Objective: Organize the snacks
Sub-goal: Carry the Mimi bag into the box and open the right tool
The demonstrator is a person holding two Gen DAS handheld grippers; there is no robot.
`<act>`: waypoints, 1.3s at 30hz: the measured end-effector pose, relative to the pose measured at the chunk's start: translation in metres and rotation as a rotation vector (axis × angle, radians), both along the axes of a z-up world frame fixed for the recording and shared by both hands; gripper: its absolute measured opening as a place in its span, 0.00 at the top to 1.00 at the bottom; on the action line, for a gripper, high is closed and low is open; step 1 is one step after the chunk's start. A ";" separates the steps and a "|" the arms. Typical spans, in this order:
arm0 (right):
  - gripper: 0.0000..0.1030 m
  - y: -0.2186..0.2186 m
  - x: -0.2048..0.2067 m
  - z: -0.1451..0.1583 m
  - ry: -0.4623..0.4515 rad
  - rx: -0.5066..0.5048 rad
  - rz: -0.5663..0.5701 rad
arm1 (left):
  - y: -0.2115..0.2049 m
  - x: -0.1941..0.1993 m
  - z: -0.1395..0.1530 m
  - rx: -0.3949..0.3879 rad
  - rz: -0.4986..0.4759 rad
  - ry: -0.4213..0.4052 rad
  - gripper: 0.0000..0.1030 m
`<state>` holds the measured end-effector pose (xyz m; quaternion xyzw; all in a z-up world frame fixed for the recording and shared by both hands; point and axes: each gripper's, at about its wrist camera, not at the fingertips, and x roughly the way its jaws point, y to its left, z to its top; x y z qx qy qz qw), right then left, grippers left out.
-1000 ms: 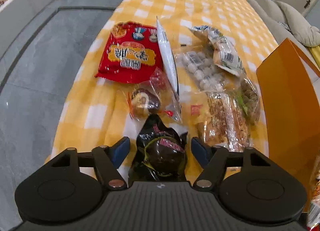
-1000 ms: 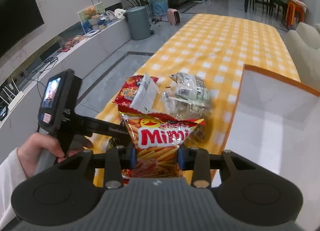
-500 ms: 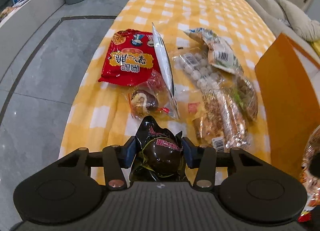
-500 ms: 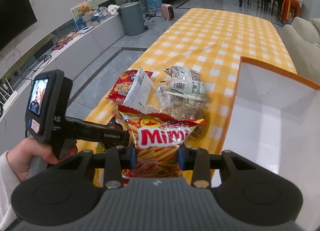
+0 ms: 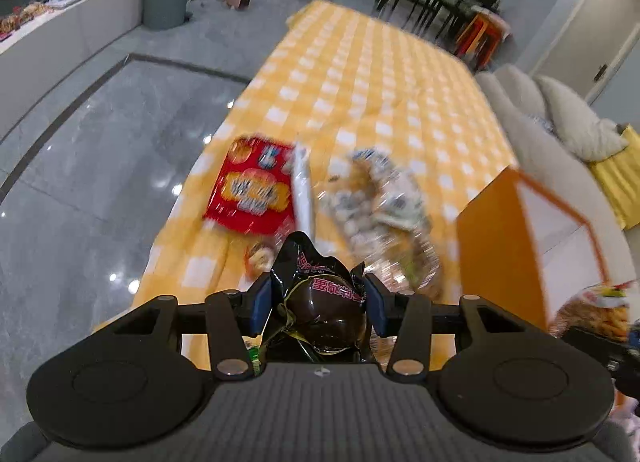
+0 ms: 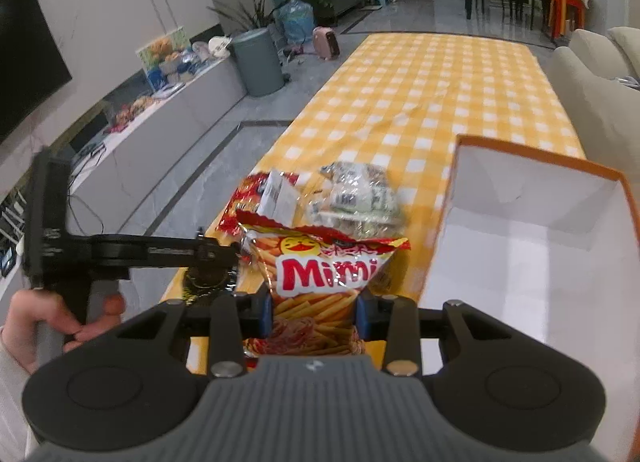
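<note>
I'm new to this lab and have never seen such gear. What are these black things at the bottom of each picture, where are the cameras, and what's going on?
No robot here: a person holds a two-finger gripper in each hand, and each carries a fisheye camera looking forward along its fingers. The left wrist view shows the left gripper shut on a black snack packet. The right wrist view shows the right gripper shut on a Mimi snack bag; at the left edge is the person's left hand on the other tool's handle. On the yellow checked tablecloth lie more snacks, including a red packet and clear bags. An open orange box stands to the right.
</note>
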<state>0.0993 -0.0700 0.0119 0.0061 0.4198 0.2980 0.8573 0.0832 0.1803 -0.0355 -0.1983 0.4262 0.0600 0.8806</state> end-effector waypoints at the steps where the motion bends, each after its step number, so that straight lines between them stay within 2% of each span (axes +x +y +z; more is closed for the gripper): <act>1: 0.65 -0.004 0.000 0.003 -0.001 0.004 -0.012 | -0.003 -0.003 0.008 -0.002 -0.003 -0.017 0.47; 4: 0.65 -0.022 0.003 0.012 0.006 0.012 -0.060 | -0.021 -0.007 0.031 0.003 -0.004 -0.067 0.47; 8: 0.65 -0.052 0.007 0.019 0.006 0.012 -0.134 | -0.056 -0.003 0.052 0.006 -0.071 -0.106 0.47; 11: 0.65 -0.075 0.013 0.014 0.047 0.014 -0.194 | -0.079 0.007 0.057 -0.049 -0.115 -0.099 0.47; 16: 0.64 -0.097 0.028 -0.022 0.179 0.008 -0.245 | -0.102 0.017 0.047 -0.138 -0.117 -0.053 0.47; 20: 0.63 -0.096 0.036 -0.059 0.320 0.007 -0.215 | -0.114 0.019 0.041 -0.141 -0.118 -0.044 0.47; 24: 0.62 -0.090 0.040 -0.081 0.395 0.015 -0.186 | -0.118 0.020 0.037 -0.137 -0.117 -0.028 0.47; 26: 0.52 -0.088 0.042 -0.088 0.413 0.026 -0.181 | -0.120 0.023 0.035 -0.132 -0.113 -0.012 0.47; 28: 0.49 -0.088 0.044 -0.094 0.438 0.069 -0.176 | -0.121 0.023 0.034 -0.126 -0.110 -0.005 0.47; 32: 0.36 -0.089 0.049 -0.095 0.445 0.088 -0.156 | -0.124 0.023 0.035 -0.121 -0.107 -0.003 0.47; 36: 0.20 -0.097 0.048 -0.085 0.390 0.088 -0.167 | -0.126 0.019 0.040 -0.127 -0.100 -0.012 0.47; 39: 0.20 -0.108 0.045 -0.074 0.333 0.123 -0.170 | -0.124 0.015 0.044 -0.135 -0.089 -0.026 0.47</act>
